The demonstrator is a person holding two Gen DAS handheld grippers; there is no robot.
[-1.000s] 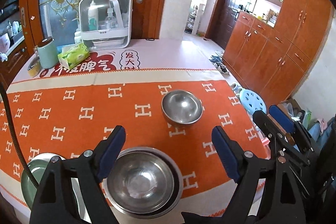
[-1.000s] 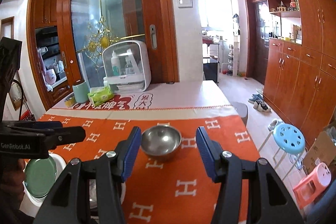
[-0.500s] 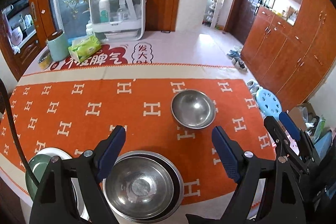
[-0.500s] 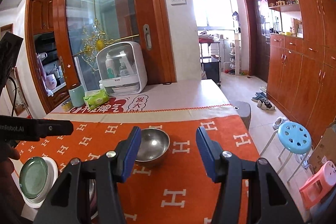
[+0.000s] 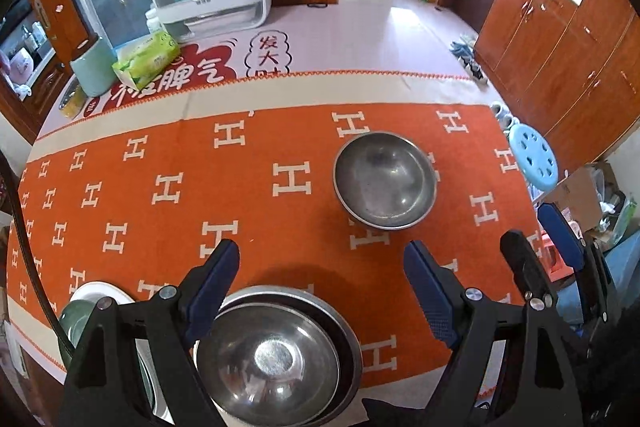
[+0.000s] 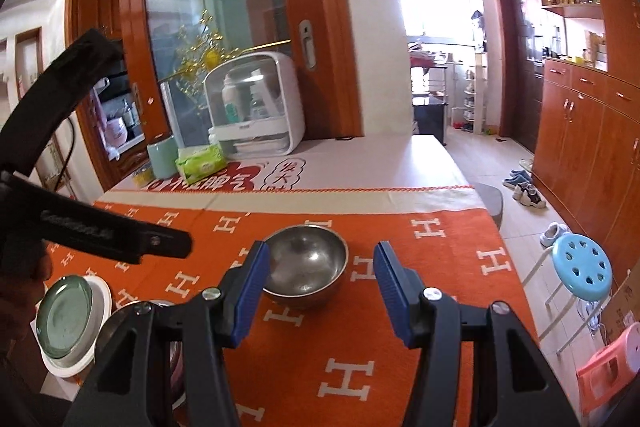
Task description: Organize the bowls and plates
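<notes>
Left claw (image 5: 320,279) open and empty above stacked steel bowls (image 5: 276,355) at counter's near edge, right claw (image 6: 318,287) open, empty, short of single steel bowl (image 6: 306,265) mid orange cloth (image 6: 420,307), green plate (image 6: 64,315) far left

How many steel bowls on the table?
3, as far as visible. One lone bowl sits mid-cloth on the orange tablecloth. Two nested bowls at the near edge: inner bowl inside the outer bowl. More could be hidden beneath.
</notes>
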